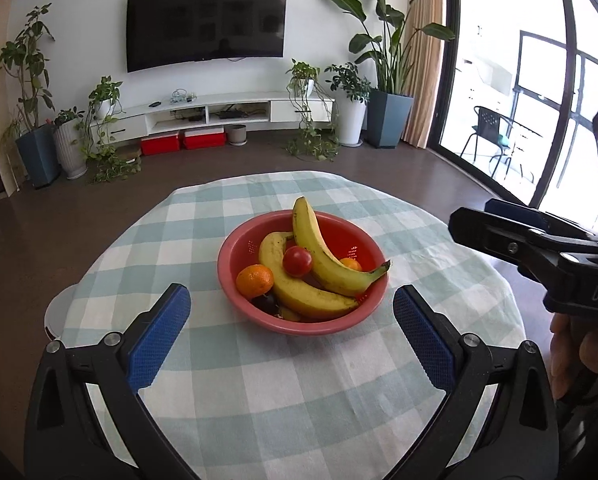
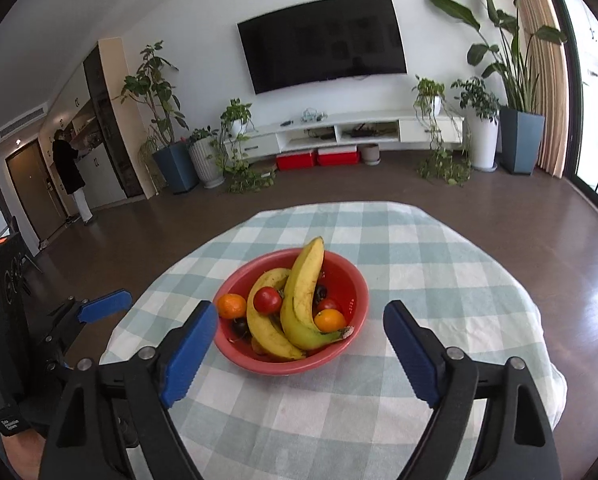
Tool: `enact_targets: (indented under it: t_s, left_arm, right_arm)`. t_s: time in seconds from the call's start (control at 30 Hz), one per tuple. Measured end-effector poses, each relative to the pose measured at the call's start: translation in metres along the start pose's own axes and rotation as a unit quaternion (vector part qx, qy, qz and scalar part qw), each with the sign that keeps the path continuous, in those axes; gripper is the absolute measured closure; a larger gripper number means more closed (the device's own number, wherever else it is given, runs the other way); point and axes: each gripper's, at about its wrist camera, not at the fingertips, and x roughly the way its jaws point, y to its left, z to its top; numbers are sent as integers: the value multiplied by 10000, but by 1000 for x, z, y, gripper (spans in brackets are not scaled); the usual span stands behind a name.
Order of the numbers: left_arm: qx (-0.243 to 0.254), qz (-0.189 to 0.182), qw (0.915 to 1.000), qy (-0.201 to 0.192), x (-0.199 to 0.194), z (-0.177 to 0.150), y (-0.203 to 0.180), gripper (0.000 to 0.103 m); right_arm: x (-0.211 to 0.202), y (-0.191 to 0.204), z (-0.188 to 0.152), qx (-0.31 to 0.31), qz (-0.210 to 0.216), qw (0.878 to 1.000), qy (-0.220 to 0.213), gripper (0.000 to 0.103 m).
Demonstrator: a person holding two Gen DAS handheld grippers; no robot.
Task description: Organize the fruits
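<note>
Left gripper (image 1: 291, 312): jaws spread wide, nothing between the blue pads (image 1: 157, 340), held above the checked tablecloth (image 1: 299, 400). Right gripper (image 2: 299, 340): likewise spread wide and empty, also clear of the cloth.

Just ahead of both grippers, centred between their fingers: a red bowl (image 1: 235, 248) sitting on the cloth. All fruit is inside it. Two bananas (image 1: 323, 256) lie curved across the bowl; the upper one leans on the far rim with its stem over the rim on the right-gripper side. A red round fruit (image 1: 297, 261) rests between them, possibly a tomato or apple; the view is too coarse to tell. One orange (image 1: 255, 279) sits at the rim on the left-gripper side, a second orange (image 2: 330, 320) beyond the upper banana. Dark fruit (image 1: 265, 303) tucked low at the near edge.

To the right of the left gripper: the right gripper's body and the hand (image 1: 571, 356) holding it.

Farther out: brown floor, white media console (image 1: 227, 114), wall television (image 1: 207, 24), potted plants on both sides. Far left in the right wrist view, a person (image 2: 69, 168) stands by a counter.
</note>
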Motion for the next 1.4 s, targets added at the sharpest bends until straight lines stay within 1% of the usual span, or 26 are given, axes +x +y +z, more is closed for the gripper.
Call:
enact_targets:
  t_s: [0.03,0.07,0.17,0.23,0.3,0.33,0.4,0.47,0.53,0.6,0.73,0.83,0.9,0.97,1.03,1.27,1.4]
  left_arm:
    - [-38,-12,9999,-104,-11,-1,-1,0]
    - [-32,28,9997,-237,-23,-3,-3,0]
    - [72,490,9963,-706,-59,-8,-13,0]
    - [63,611,9932,-988,-82,-12,-18,0]
    - [-78,775,9904,-1140,-101,-17,-21,0]
    - [-34,809,9892,-1219,-108,-20,-23,0]
    - [38,915,9873,-1301,-120,-25,-28,0]
    - [-82,1126,9862,-1207,-128,-31,-30,0]
    - [-214,1133,9861,-1197,-134,-36,-28,0]
    - [-250,1223,9854,-1160,-139,-41,-27,0]
    - [-284,1242,9855,-1120,-144,-47,-24,0]
    - [-234,1322,9852,-1067,-142,-49,-26,0]
    - [-243,1323,9860,-988,-141,-51,-27,0]
    - [-290,1392,9863,-833,-137,-54,-26,0]
    - [-379,1324,9881,-683,-134,-59,-25,0]
    - [-515,1239,9906,-284,-109,-72,-24,0]
    - [-502,1233,9909,-214,-101,-77,-25,0]
  right_arm:
    - [-11,4,-2,-14,-34,9997,-233,1]
    - [-23,7,-4,-8,-43,9989,-464,0]
    - [-50,13,-9,42,-22,9962,-875,0]
    - [-66,16,-13,55,-100,9932,-1163,0]
    - [-80,19,-17,42,-234,9903,-1371,0]
    - [-86,20,-18,42,-315,9891,-1435,0]
    - [-96,21,-20,31,-414,9872,-1539,0]
    - [-109,25,-26,2,-559,9840,-1691,0]
    - [-118,29,-30,-77,-676,9812,-1804,0]
    - [-125,32,-34,-118,-720,9804,-1831,0]
    - [-131,40,-42,-318,-799,9809,-1744,0]
    - [-126,44,-48,-413,-811,9837,-1551,0]
    - [-125,49,-58,-440,-875,9855,-1386,0]
    - [-121,48,-62,-375,-924,9884,-1148,0]
    - [-116,46,-66,-283,-989,9904,-928,0]
    - [-106,35,-82,-65,-1236,9909,-526,0]
    - [-102,30,-85,-9,-1298,9909,-365,0]
